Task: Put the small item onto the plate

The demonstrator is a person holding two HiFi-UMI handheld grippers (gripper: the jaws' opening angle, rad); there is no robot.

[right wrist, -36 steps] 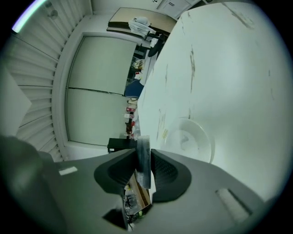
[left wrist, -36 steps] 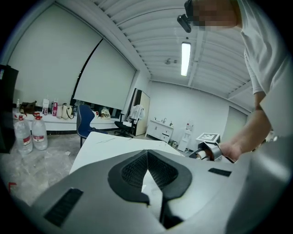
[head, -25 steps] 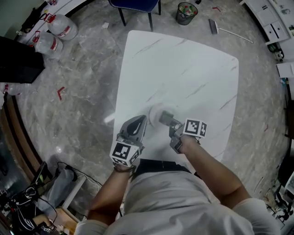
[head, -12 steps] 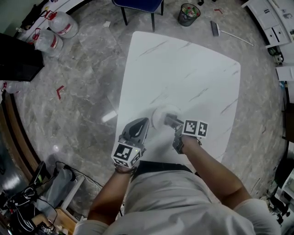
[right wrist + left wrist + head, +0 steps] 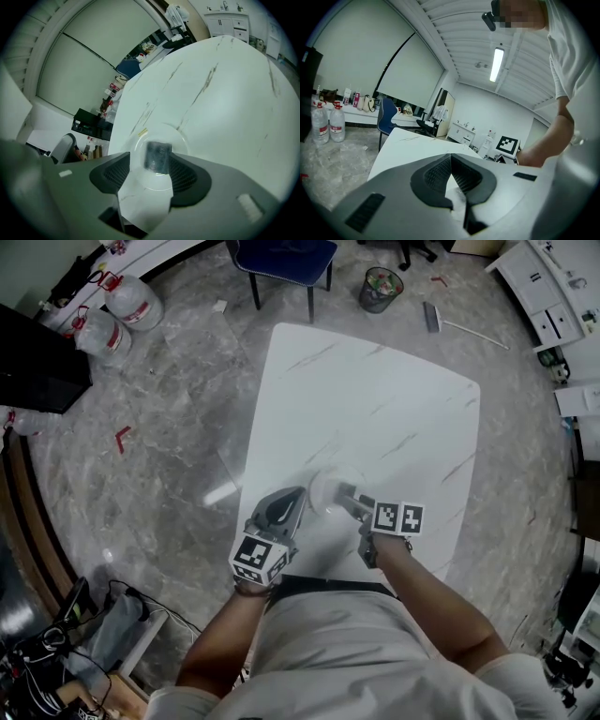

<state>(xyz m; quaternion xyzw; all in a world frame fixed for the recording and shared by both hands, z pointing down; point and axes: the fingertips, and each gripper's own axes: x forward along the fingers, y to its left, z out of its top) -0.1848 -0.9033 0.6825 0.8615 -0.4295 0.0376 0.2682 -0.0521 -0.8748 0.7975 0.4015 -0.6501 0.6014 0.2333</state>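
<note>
Right gripper [image 5: 151, 165] is letting go, its jaws opening either side of the dark item [image 5: 158, 154], which sits mid-plate [image 5: 180, 138]. I'd draw straight back without brushing it. Left gripper [image 5: 451, 161], beside the plate, is clenched and empty.

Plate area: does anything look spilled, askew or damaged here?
Nothing stands out. The small dark item sits on the clear plate, between the right gripper's opening jaws. The plate lies flat on the white table, with no spill or breakage visible.
</note>
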